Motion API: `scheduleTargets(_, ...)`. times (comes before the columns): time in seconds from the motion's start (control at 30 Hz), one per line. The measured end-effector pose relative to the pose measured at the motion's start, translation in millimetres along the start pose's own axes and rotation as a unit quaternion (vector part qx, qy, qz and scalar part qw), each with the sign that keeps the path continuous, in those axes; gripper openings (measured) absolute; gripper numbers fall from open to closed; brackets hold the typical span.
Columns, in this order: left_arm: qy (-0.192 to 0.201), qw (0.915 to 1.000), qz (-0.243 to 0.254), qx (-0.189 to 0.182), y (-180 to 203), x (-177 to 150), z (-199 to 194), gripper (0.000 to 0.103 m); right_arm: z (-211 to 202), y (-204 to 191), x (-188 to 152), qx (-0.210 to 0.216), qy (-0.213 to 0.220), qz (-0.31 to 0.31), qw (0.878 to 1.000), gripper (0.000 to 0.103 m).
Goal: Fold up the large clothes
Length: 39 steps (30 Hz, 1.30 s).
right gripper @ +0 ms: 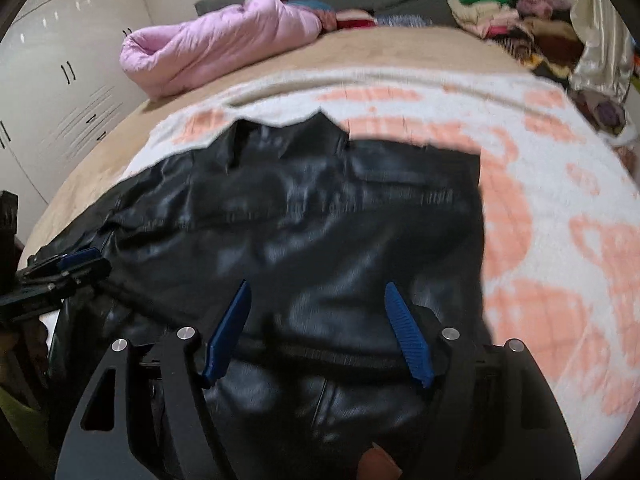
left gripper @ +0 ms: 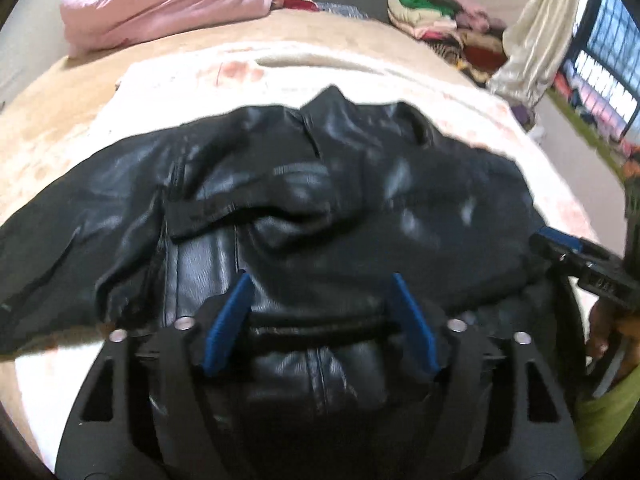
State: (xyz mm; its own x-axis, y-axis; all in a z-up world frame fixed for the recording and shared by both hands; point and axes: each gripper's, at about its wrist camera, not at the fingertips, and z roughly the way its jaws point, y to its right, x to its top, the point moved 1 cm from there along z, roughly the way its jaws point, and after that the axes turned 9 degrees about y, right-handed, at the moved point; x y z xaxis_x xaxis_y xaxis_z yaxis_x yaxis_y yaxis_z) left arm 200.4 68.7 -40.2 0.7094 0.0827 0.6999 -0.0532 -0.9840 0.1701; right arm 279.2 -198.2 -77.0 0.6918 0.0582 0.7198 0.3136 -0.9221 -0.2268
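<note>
We see both views smeared by motion blur, so fine seams and zips on the black leather jacket [left gripper: 280, 184] are hard to make out. Its lower part is hidden behind the left gripper [left gripper: 320, 284] body in the left wrist view, and its left sleeve is cut off at the picture edge there. In the right wrist view the near hem disappears under the right gripper [right gripper: 318, 292] frame. We can read no brand, label or writing anywhere; faint marks on the right gripper's side in the left view are too blurred to read.

The left gripper's blue fingers [left gripper: 234, 316] stand wide apart just above the jacket's front, with leather showing between them but not pinched; whether the tips touch the leather we cannot tell. The right gripper's blue fingers [right gripper: 408, 336] are likewise spread wide over the jacket, clasping nothing.

The jacket lies spread on a white and pink patterned blanket [right gripper: 552, 208] on the bed [left gripper: 52, 96], collar away from us. Beyond the jacket, at the far side of the bed, lies a bunched pink quilt [right gripper: 216, 48], and to the right of that a heap of mixed clothes [left gripper: 444, 20]. White cupboard doors [right gripper: 68, 80] stand to the left of the quilt.
</note>
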Motion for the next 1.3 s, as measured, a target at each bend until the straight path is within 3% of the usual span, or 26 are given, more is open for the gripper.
scheduleTargets(0.13, -0.029, 0.9994, -0.016, 0.001, -5, -16, 16, 0.066, 11, 7, -19, -0.014, -0.029, 0.019, 0.999, 0.069)
scheduleTargets(0.37, -0.011, 0.9998, -0.019, 0.003, -3, -19, 9, 0.068, 8, 4, -21, -0.024, -0.010, 0.020, 0.999, 0.069)
scheduleTargets(0.53, 0.009, 0.9999, -0.015, -0.002, 6, -15, -13, 0.087, -12, -3, -19, -0.011, 0.019, 0.028, 0.999, 0.089)
scheduleTargets(0.7, 0.017, 0.9996, -0.023, 0.000, 7, -14, -28, 0.094, -26, -9, -18, -0.007, 0.035, 0.029, 0.999, 0.097)
scheduleTargets(0.87, 0.021, 0.9993, -0.023, 0.021, 6, -11, -34, 0.094, -39, -15, -16, -0.008, 0.058, 0.026, 0.998, 0.099)
scheduleTargets(1.3, 0.038, 0.9962, -0.050, 0.060, -23, -8, -51, 0.094, -44, -63, -4, 0.014, 0.061, -0.019, 0.998, 0.099)
